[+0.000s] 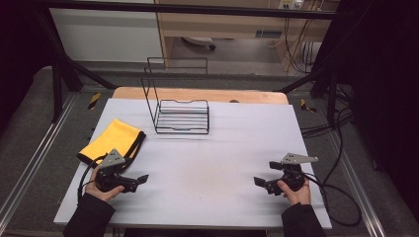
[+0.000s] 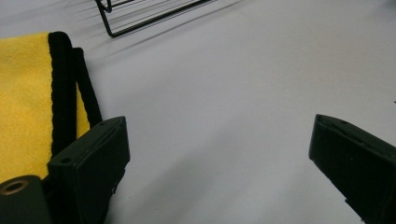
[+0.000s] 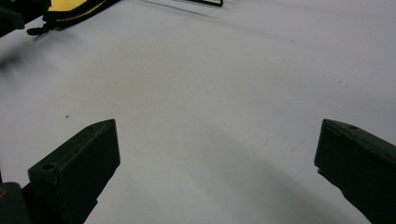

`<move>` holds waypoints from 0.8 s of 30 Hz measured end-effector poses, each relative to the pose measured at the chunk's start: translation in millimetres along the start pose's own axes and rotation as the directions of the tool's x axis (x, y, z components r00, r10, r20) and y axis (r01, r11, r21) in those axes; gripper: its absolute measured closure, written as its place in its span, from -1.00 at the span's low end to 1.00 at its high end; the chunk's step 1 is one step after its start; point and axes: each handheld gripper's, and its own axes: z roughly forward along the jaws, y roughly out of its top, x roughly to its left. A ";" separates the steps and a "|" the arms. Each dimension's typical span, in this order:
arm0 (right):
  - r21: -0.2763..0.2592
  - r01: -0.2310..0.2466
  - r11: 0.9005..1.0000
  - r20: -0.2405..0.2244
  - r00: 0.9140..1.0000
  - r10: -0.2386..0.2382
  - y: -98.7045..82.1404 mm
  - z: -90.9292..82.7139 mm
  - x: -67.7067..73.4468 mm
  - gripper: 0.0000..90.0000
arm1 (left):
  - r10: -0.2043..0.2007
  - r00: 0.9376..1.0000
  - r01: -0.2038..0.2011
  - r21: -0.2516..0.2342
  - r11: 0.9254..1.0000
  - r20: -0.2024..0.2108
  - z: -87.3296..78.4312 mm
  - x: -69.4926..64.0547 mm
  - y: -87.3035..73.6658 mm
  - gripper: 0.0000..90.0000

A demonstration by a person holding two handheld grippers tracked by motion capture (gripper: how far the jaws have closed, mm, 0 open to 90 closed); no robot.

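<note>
High view: above the tabletop's (image 1: 197,163) near edge, facing forward and down; both tool views: low, close over it, sharing the yellow cloth (image 2: 23,102) and wire rack (image 1: 180,116).

White table (image 1: 207,168): yellow cloth (image 1: 109,139), black wire rack (image 1: 182,117).

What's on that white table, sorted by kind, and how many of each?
Yellow cloth with black edging: 1
Black wire rack: 1
Hand-held grippers, both open and holding nothing: 2, the left gripper and the right gripper
Total: 4
</note>
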 end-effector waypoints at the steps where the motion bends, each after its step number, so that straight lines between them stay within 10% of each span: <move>1: -0.001 0.003 1.000 0.000 1.000 -0.003 0.1 0.0 -0.2 -0.98 | 0.000 1.000 0.000 0.000 1.000 -0.001 -0.3 -0.1 0.0 -0.89; 24: -0.003 0.001 1.000 0.000 1.000 -0.001 0.3 0.3 0.3 -0.98 | -0.009 1.000 0.010 0.015 1.000 -0.025 -6.6 -1.2 1.4 -0.88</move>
